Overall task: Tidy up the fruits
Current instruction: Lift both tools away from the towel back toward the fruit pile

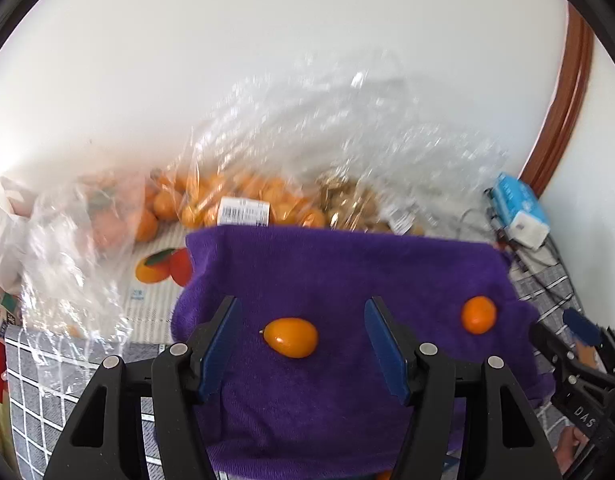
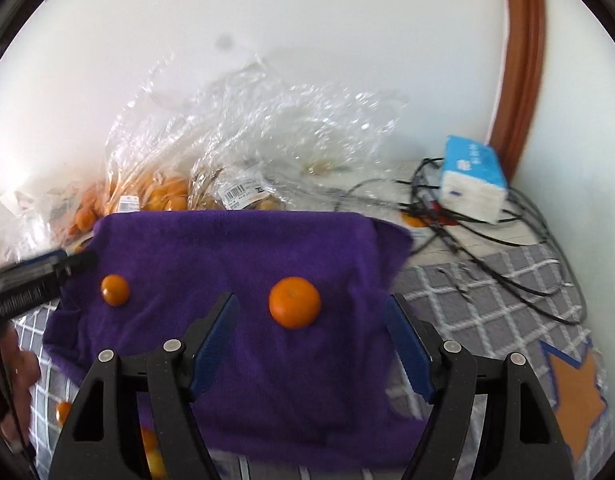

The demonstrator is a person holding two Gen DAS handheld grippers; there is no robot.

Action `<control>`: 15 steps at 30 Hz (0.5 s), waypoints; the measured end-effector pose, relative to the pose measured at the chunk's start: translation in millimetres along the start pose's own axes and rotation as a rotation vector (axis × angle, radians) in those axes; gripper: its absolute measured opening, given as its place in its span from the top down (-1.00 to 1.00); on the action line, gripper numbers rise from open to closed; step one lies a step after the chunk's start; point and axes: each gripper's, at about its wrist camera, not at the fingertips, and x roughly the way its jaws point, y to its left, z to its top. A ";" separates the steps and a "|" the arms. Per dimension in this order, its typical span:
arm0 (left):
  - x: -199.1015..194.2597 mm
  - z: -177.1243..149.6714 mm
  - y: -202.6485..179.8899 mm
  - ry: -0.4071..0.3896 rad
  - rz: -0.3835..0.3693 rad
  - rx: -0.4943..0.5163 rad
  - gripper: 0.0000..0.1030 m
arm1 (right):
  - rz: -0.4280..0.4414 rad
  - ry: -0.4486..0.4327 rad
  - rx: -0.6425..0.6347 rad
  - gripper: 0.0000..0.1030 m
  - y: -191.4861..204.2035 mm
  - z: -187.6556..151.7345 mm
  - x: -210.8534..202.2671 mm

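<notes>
purple towel [image 1: 347, 272], kumquat [image 1: 292, 337] between spread left hand-held gripper [image 1: 303, 344], orange [image 2: 294, 302] ahead of spread right hand-held gripper [image 2: 311, 344]

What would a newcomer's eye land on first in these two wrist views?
The purple towel spread over the checked cloth, with two orange fruits lying on it: an oval one ahead of the open left gripper, and a rounder one ahead of the open right gripper. Behind the towel, crinkled clear bags of oranges sit against the white wall.
</notes>
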 end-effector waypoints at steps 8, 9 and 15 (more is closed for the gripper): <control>-73.8 -23.9 1.7 -0.052 0.005 -0.019 -0.20 | -0.092 -0.015 0.037 -0.45 -26.2 -26.3 -65.0; -83.7 -30.6 1.4 -0.062 0.020 -0.012 -0.20 | -0.095 -0.010 0.045 -0.45 -28.5 -30.5 -71.0; -126.0 -71.1 5.3 -0.072 0.057 -0.020 -0.20 | -0.083 0.031 0.061 -0.57 -33.2 -55.4 -100.1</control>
